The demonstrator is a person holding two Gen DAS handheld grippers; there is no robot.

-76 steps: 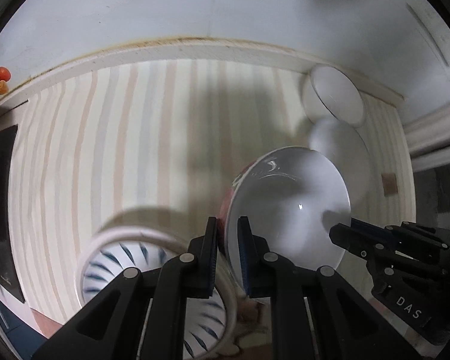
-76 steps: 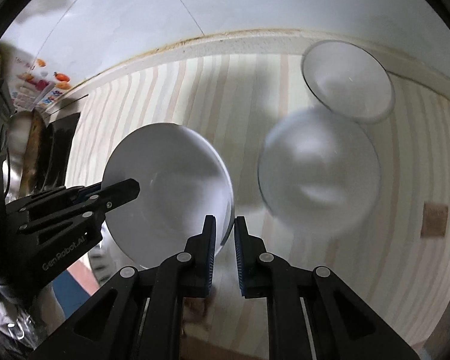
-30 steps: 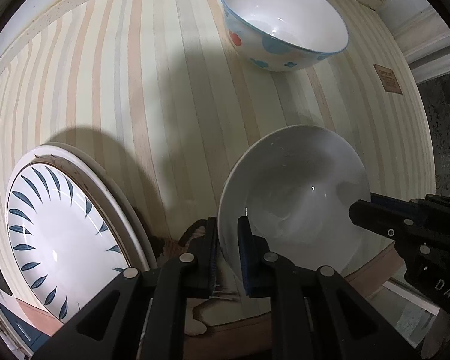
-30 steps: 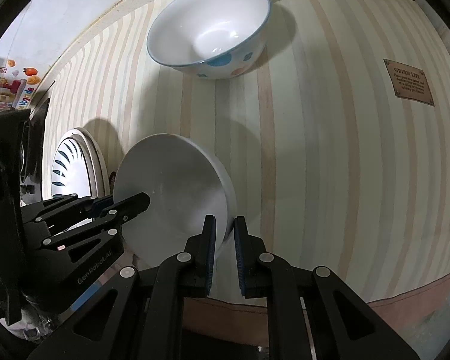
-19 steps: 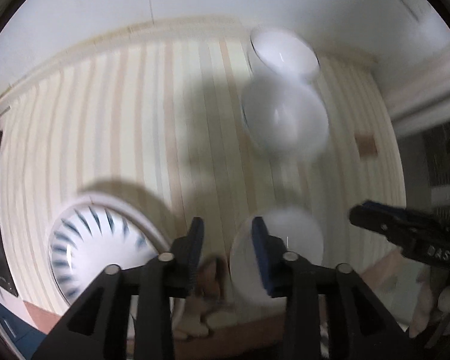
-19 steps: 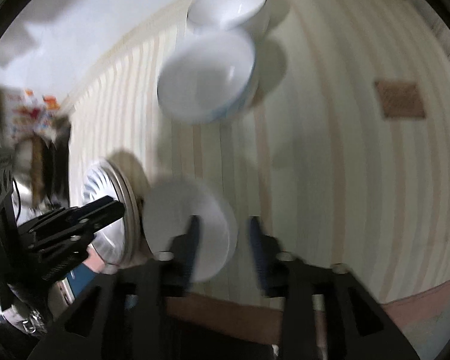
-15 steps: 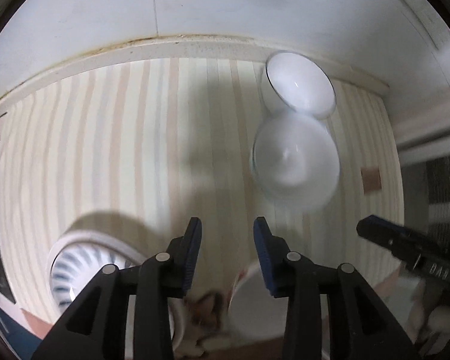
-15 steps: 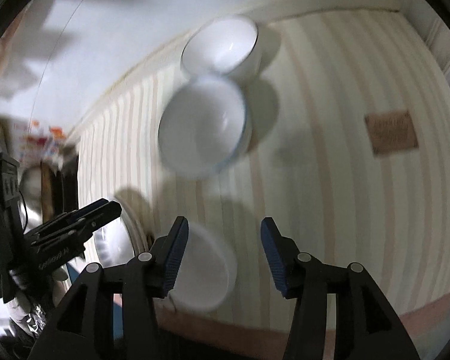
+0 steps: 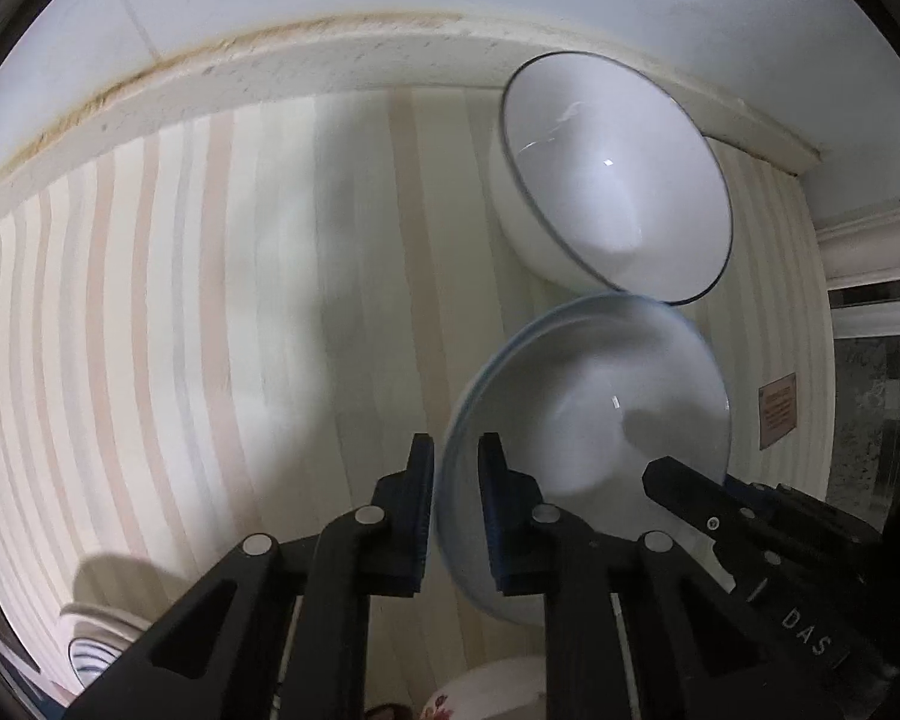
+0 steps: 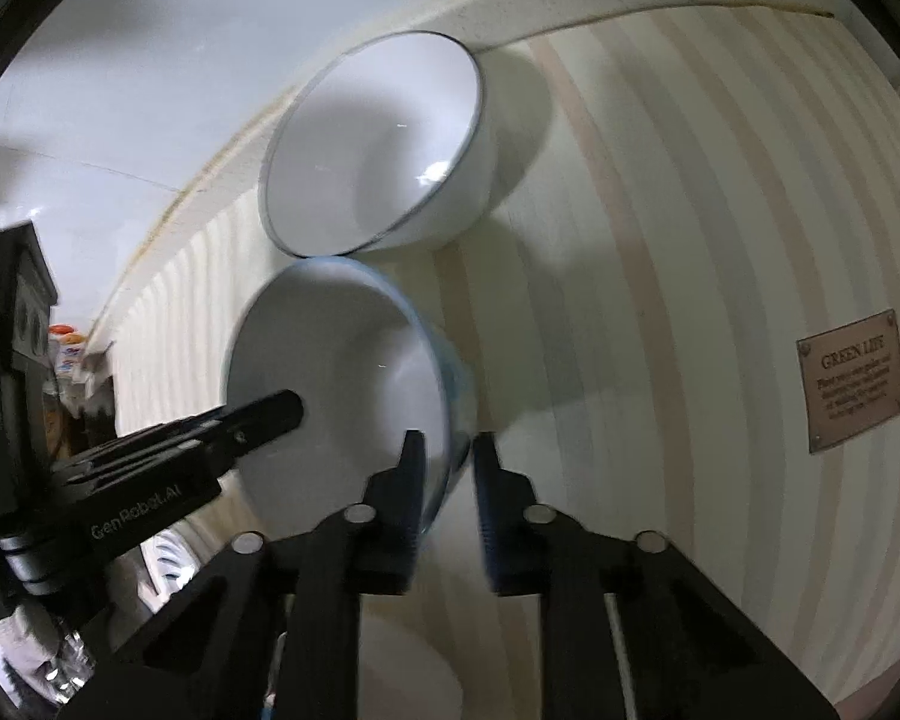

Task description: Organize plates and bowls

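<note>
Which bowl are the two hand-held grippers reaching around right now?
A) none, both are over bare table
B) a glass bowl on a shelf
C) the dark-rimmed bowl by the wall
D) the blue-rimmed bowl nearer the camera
D: the fingers of the left hand-held gripper and the right hand-held gripper each straddle the rim of the blue-rimmed bowl, not yet closed; the dark-rimmed bowl sits untouched behind.

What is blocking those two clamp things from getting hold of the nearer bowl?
Nothing visible. The blue-rimmed bowl already has its rim between the jaws of the left gripper and of the right gripper. The dark-rimmed bowl sits behind it.
</note>
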